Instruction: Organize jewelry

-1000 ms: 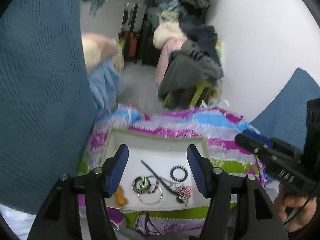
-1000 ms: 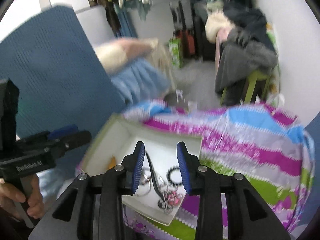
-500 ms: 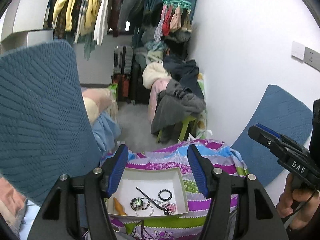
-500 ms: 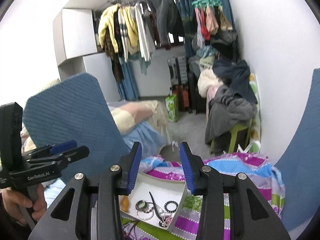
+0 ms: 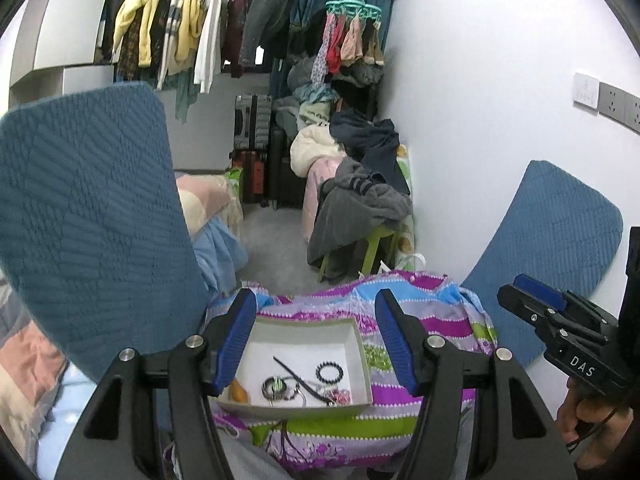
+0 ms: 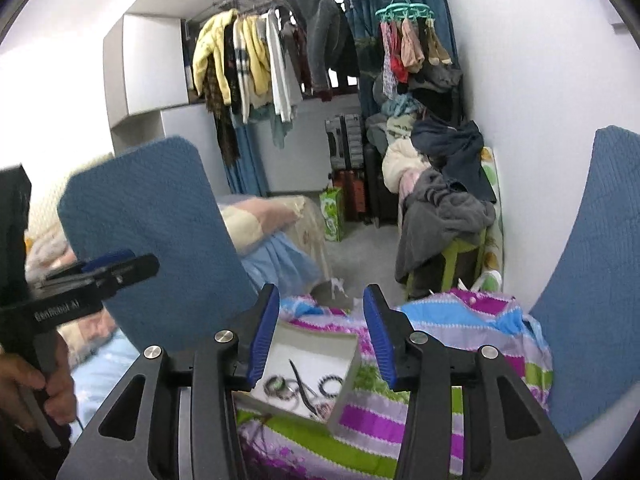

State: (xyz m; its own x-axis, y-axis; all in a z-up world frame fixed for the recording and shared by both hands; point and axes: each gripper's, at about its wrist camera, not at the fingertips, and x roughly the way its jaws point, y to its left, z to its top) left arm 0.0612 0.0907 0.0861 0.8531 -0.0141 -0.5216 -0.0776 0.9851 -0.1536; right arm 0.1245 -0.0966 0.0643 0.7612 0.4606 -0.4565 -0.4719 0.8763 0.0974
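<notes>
Fingers of left gripper point(image 5: 316, 338) spread, empty; right gripper point(image 6: 320, 334) jaws just widened, empty. Both risen from jewelry tray point(image 5: 362, 354); sorting apparently finished.

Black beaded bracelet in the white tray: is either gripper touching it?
Apart. In the left wrist view the black beaded bracelet lies on the floor of the white tray, with the open left gripper well above it; the right gripper hangs clear too.
</notes>
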